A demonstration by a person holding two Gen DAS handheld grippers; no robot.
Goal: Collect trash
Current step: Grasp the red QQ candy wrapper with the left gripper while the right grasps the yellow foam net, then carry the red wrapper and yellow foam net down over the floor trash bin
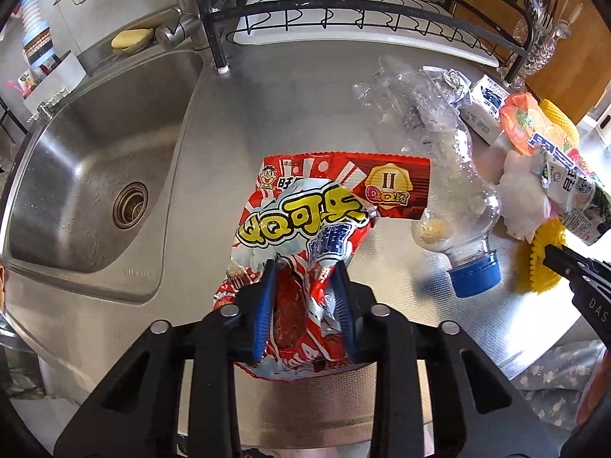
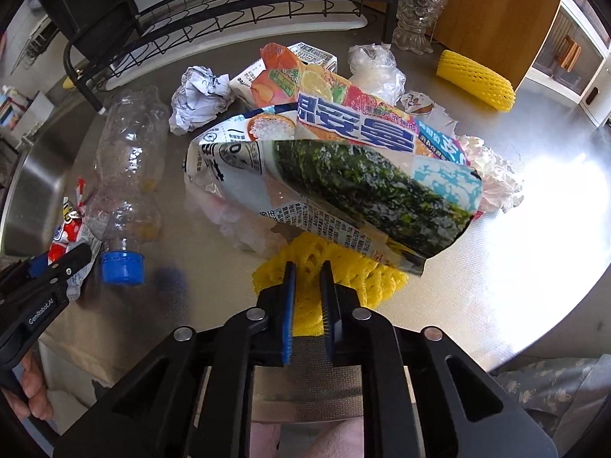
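My left gripper (image 1: 305, 267) is shut on a red and white candy wrapper (image 1: 320, 210) and holds it over the steel counter beside the sink. My right gripper (image 2: 307, 267) has its fingers narrowly apart around a yellow foam fruit net (image 2: 324, 278) lying on the counter; nothing is lifted. A pile of trash lies beyond it: a seaweed snack wrapper (image 2: 366, 191), a colourful fruit candy bag (image 2: 343, 114), crumpled foil (image 2: 198, 99), a clear plastic bag (image 2: 378, 68). A clear bottle with a blue cap (image 1: 458, 198) lies between the grippers; it also shows in the right wrist view (image 2: 126, 175).
A steel sink (image 1: 88, 175) is at the left with a faucet (image 1: 179, 26). A black dish rack (image 1: 362, 7) stands at the back. A glass vase (image 2: 420, 4) and a second yellow foam net (image 2: 477, 76) sit at the back right. A small carton (image 1: 483, 108) lies near the rack.
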